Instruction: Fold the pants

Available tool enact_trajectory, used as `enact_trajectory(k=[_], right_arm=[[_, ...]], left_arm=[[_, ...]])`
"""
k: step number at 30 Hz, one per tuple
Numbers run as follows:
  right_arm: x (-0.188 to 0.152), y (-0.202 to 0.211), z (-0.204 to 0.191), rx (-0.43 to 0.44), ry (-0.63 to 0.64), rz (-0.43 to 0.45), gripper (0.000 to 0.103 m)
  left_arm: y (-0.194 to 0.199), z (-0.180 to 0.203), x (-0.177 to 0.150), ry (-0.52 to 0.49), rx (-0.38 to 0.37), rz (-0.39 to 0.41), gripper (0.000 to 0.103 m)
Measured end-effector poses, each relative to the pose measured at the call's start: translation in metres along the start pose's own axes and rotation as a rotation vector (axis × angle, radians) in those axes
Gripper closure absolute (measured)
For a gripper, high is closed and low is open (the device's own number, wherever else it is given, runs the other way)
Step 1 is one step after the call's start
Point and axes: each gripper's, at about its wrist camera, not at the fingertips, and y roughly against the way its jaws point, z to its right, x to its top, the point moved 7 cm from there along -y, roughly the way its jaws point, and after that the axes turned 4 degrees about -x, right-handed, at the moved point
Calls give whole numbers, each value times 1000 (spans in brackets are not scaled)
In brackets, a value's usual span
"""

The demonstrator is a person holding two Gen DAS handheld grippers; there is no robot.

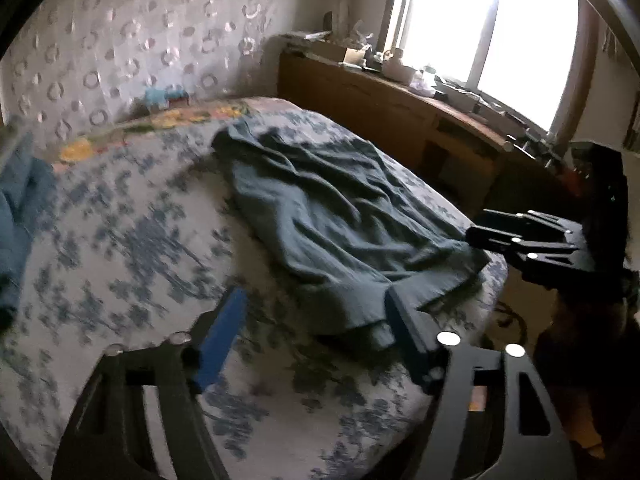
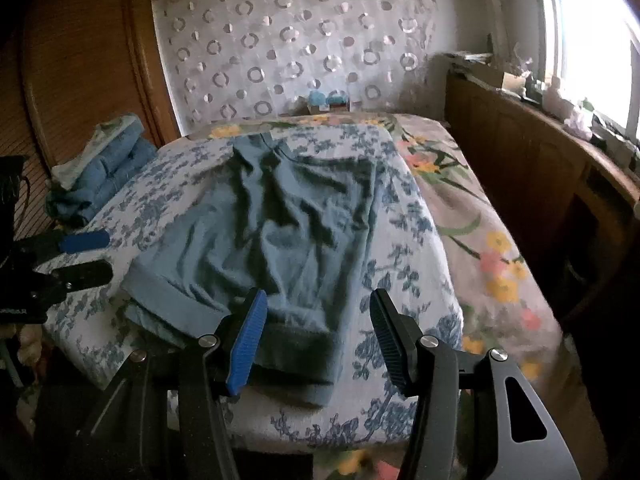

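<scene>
Blue-grey pants lie wrinkled and spread out on a white cloth with blue flowers on the bed. My left gripper is open just above the cloth; the near hem corner of the pants lies between its fingers, and the pads do not press on it. In the right wrist view the pants stretch away from me. My right gripper is open over the folded hem at the near end. The left gripper shows at the left beside the other hem corner. The right gripper shows at the pants' right edge.
A pile of folded blue clothes sits at the cloth's far left edge. A flowered bedspread lies under the cloth. A wooden cabinet with clutter on top runs under the bright window. A wooden wardrobe stands to the left.
</scene>
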Motion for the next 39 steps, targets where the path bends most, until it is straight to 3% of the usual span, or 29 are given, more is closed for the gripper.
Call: enact_trajectory(k=[5,10,14,17,23,31,35,39], right_arm=[[-9,-4,2,5,-21,-14,48],[-18,-11,2,18,-38,-36,48],[-22,-15,2,18,-46,-42,48],[-23,-15,4,16,-53,-41,48],[-25,-17,3,15,-46,-35,48],[-25,-12,4,15,-55,-28,48],[-28,-13,5,-3,-60,-41,48],[-29,-10,4,-6,-65,-39,48]], left_arm=[[-13,8,-7,26,-35,-13,55],[-25,10,-9,41,-60,-34,57],[-23,16,-7,40,-68,-17,83],[-11,24,-8,17,-55,8,93],[2,36,-19,-3,-41,1,95],[-10,25,-25,19,-10,-43,94],[-17,24,-25,14,14,-66,75],[-24,21,-26,40,1,-82,70]])
